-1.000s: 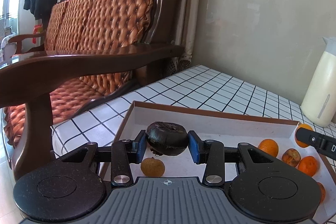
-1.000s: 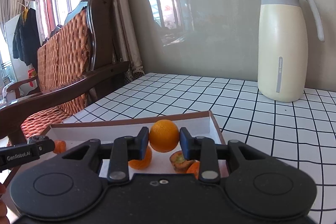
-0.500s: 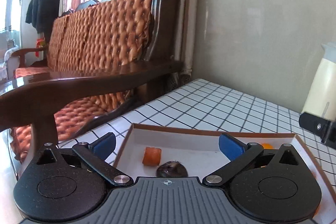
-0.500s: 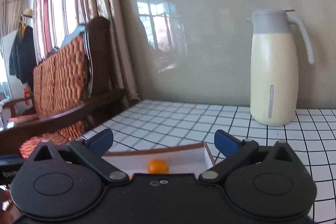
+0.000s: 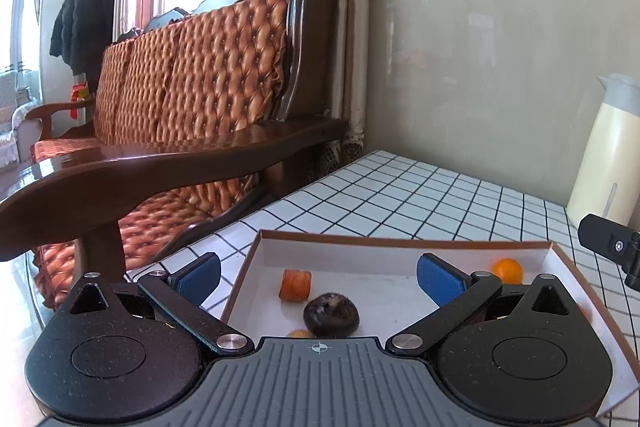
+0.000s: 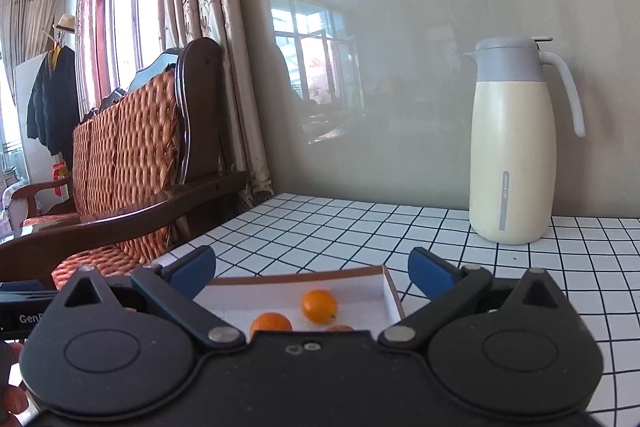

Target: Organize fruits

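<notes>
Left wrist view: left gripper (image 5: 318,275) spread to its widest, blue pads (image 5: 436,279) far apart, nothing between them, nothing gripped. It hangs above the near part of the shallow white box (image 5: 400,241) with the brown rim. On the box floor between the pads lies the dark fruit (image 5: 331,314), free of both pads. Just behind it, an orange-red cut piece (image 5: 296,285). A small orange (image 5: 507,270) sits near the far right corner, close to the back wall. Bare white floor between these three. The box's left rim runs just inside the left pad (image 5: 199,273); that pad is over the tablecloth, not over the box.

Right wrist view: right gripper (image 6: 312,273) also fully splayed, holding nothing. Below it, the box's right end (image 6: 390,291) with two oranges (image 6: 319,305) (image 6: 271,323) apart from each other and clear of the side wall; a third is mostly hidden by the gripper body. The right pad stands outside the box rim.

Outward: checked tablecloth (image 6: 320,227) open and bare from the box to the wall. Cream jug (image 6: 514,147) upright at far right, well apart from the box. Wooden sofa arm (image 5: 180,167) overhangs the table's left edge.
</notes>
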